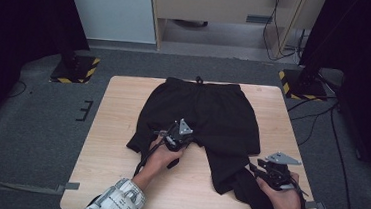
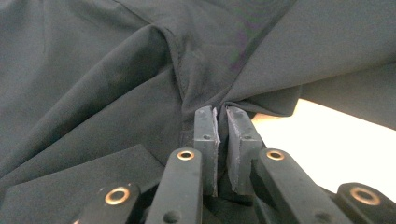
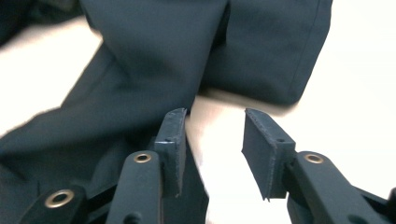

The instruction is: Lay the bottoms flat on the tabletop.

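Black trousers (image 1: pixel 200 108) lie on the light wooden table (image 1: pixel 116 129), waistband at the far edge, one leg trailing to the near right corner. My left gripper (image 1: pixel 187 137) sits at the crotch; in the left gripper view its jaws (image 2: pixel 222 116) are shut, pinching a gathered fold of the black fabric (image 2: pixel 116 88). My right gripper (image 1: pixel 261 166) hovers by the trailing leg near the right edge. In the right gripper view the right gripper (image 3: pixel 215 122) stands open, bare table showing between the pads and the trouser leg (image 3: pixel 154 60) lying beside the left pad.
Two stand bases with yellow-black stripes (image 1: pixel 76 68) (image 1: pixel 303 83) sit on the grey carpet beyond the table's far corners. Cables (image 1: pixel 322 120) run along the floor at the right. A wooden cabinet (image 1: pixel 221 7) stands at the back.
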A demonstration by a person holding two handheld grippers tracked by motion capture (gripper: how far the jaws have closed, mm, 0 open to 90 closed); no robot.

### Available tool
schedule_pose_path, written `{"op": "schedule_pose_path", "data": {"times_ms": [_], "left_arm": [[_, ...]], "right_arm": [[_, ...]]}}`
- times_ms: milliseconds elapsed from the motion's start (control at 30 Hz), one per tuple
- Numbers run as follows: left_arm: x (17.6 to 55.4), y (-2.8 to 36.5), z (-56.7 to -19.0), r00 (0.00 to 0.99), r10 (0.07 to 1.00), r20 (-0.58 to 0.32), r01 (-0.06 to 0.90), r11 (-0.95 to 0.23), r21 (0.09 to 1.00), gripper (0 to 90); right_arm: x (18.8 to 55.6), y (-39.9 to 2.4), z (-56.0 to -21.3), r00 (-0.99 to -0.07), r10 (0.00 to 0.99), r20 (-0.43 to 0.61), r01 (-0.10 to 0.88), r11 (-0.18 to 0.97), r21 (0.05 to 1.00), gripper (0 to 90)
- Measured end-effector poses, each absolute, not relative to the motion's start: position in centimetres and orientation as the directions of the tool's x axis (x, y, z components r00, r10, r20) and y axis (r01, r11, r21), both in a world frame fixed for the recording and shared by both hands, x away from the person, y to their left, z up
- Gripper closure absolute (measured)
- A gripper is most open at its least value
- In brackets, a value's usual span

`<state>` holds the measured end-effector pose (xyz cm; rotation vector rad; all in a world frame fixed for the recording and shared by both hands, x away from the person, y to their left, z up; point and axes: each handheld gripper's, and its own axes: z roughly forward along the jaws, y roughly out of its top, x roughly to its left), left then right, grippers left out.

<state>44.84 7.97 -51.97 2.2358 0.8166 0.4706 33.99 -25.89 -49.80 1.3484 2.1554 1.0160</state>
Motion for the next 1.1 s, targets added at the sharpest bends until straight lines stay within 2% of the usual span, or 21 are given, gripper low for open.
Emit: {"op": "schedule_pose_path", "data": {"times_ms": [133,300,333,400,467,567,800,833,900,1033,1100], "left_arm": [[45.0,8.0,-52.1,0.730,0.678,0.086,0.426,-0.550,0.718,81.9],[44.9,7.9,-52.2,0.733,0.675,0.091,0.422,-0.556,0.716,81.4],[44.9,8.0,-52.2,0.732,0.676,0.090,0.424,-0.554,0.717,81.4],[44.9,8.0,-52.2,0.731,0.676,0.089,0.424,-0.553,0.717,81.4],[44.9,7.9,-52.2,0.731,0.676,0.091,0.422,-0.553,0.718,81.4],[45.0,8.0,-52.2,0.730,0.678,0.088,0.425,-0.551,0.719,81.4],[45.0,8.1,-52.2,0.729,0.679,0.084,0.427,-0.547,0.720,81.4],[45.0,8.0,-52.2,0.729,0.679,0.085,0.427,-0.548,0.719,81.4],[44.9,8.0,-52.2,0.732,0.676,0.089,0.424,-0.554,0.716,81.0],[44.7,7.8,-52.2,0.737,0.670,0.090,0.422,-0.559,0.714,80.2],[44.5,7.7,-52.2,0.744,0.662,0.094,0.414,-0.566,0.713,80.2]], "right_arm": [[33.5,-25.5,-51.4,-0.476,0.878,0.051,0.628,0.299,0.718,59.9],[33.9,-24.3,-51.9,-0.506,0.861,0.049,0.618,0.323,0.717,57.7],[34.2,-23.5,-52.1,-0.524,0.851,0.041,0.615,0.344,0.710,63.1],[34.2,-23.2,-52.4,-0.534,0.845,0.026,0.617,0.368,0.695,67.8],[34.1,-23.3,-52.5,-0.541,0.840,0.028,0.617,0.374,0.692,80.5],[33.5,-23.6,-52.2,-0.551,0.834,0.025,0.624,0.392,0.676,87.0],[30.7,-25.6,-51.6,-0.531,0.847,0.026,0.672,0.402,0.622,87.3],[29.2,-26.4,-51.4,-0.528,0.848,0.032,0.687,0.404,0.604,86.9],[28.4,-26.9,-51.3,-0.543,0.839,0.047,0.686,0.410,0.601,84.3],[28.4,-27.6,-50.7,-0.527,0.848,0.059,0.646,0.354,0.676,73.0],[29.0,-28.0,-50.1,-0.504,0.862,0.058,0.621,0.314,0.718,70.8]]}}
